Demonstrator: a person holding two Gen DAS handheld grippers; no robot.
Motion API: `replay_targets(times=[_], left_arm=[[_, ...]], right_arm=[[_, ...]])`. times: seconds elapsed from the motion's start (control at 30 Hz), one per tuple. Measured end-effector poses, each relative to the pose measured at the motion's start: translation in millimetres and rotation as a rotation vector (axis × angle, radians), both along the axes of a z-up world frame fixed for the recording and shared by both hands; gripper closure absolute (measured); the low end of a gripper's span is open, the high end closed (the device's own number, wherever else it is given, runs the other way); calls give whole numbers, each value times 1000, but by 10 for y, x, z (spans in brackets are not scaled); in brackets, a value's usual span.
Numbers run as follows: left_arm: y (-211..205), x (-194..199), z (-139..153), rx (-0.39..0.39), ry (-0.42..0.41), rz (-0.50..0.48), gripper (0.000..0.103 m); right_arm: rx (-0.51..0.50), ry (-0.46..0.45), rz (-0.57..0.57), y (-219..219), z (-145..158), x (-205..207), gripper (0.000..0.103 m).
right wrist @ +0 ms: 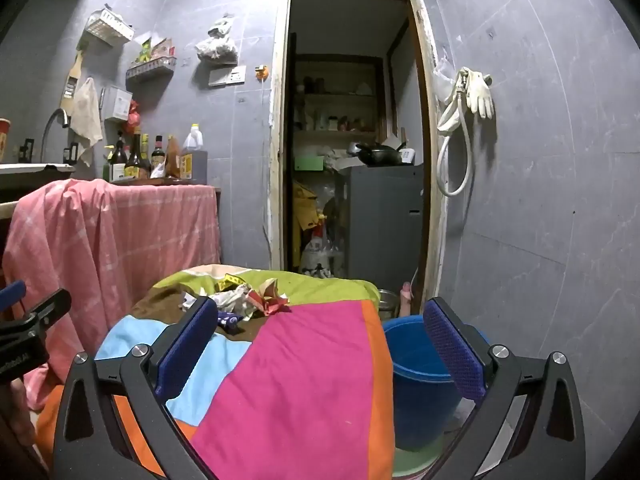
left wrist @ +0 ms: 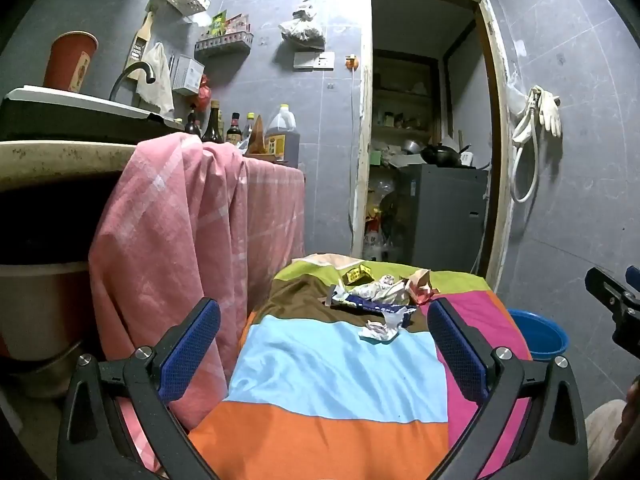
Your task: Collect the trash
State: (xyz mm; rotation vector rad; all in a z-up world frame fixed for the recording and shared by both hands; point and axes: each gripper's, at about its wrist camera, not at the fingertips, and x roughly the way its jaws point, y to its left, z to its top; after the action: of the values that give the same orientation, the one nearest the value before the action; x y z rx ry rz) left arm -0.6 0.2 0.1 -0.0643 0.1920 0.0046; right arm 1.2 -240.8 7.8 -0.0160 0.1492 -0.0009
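Note:
A heap of trash (left wrist: 378,294) lies on the far end of a table under a colour-block cloth (left wrist: 340,376): crumpled white paper (left wrist: 380,330), a blue wrapper (left wrist: 370,307), a yellow carton (left wrist: 357,274) and red-and-tan scraps (left wrist: 420,286). My left gripper (left wrist: 324,320) stands open, short of the heap, with nothing between its blue pads. The right wrist view shows the same trash (right wrist: 244,298) ahead and to the left. My right gripper (right wrist: 320,320) is open too, over the pink patch (right wrist: 304,380). A blue bucket (right wrist: 420,372) stands on the floor beside the table's right edge.
A pink checked cloth (left wrist: 180,240) drapes a counter on the left, with sauce bottles (left wrist: 224,128) and a sink faucet (left wrist: 132,76) above it. Behind the table, an open doorway (right wrist: 352,140) shows a grey cabinet (right wrist: 384,220) and shelves. A hose and gloves (right wrist: 468,104) hang on the right wall.

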Motion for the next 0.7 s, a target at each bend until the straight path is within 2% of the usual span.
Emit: replay_targets(times=[0.7], left_arm=[[0, 11, 0, -1, 17, 1, 2]], right_arm=[[0, 9, 0, -7, -6, 4, 0]])
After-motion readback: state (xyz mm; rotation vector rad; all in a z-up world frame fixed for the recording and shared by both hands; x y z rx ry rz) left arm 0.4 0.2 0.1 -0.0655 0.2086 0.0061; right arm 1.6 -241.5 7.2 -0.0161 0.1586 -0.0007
